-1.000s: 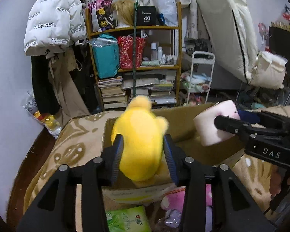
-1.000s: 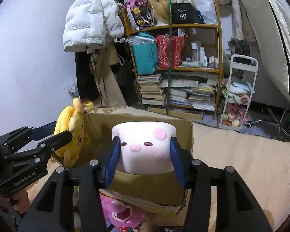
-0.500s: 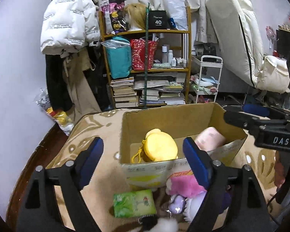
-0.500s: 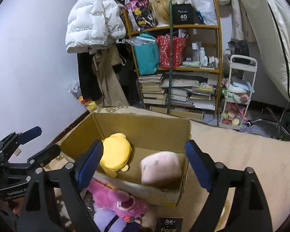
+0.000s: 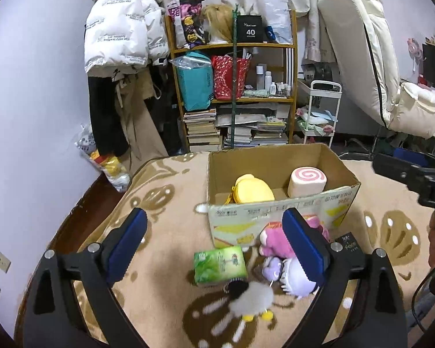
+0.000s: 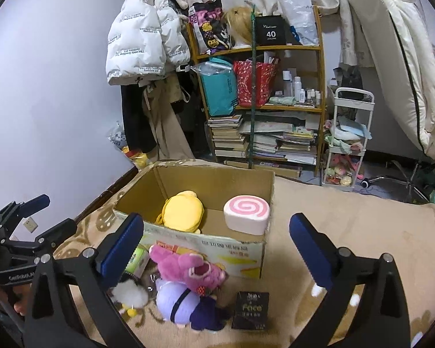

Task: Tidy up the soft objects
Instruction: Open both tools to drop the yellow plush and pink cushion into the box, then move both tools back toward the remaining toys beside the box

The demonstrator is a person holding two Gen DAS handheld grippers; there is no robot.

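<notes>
Left wrist view: the left tool (image 5: 214, 242) is hanging with its jaws wide apart and nothing between them, above the patterned blanket (image 5: 165, 203). The cardboard box (image 5: 278, 217) is sitting farther off, holding the yellow plush (image 5: 253, 191) on the left and the pink swirl cushion (image 5: 306, 181) on the right. Near the box's front wall, the green tissue pack (image 5: 219, 264), pink plush (image 5: 275, 240), purple plush (image 5: 287, 278) and white fluffy toy (image 5: 253, 300) are lying together.

Right wrist view: the right tool (image 6: 216, 249) is also gaping apart, gripping nothing, with a black packet (image 6: 250, 310) lying near it.
</notes>
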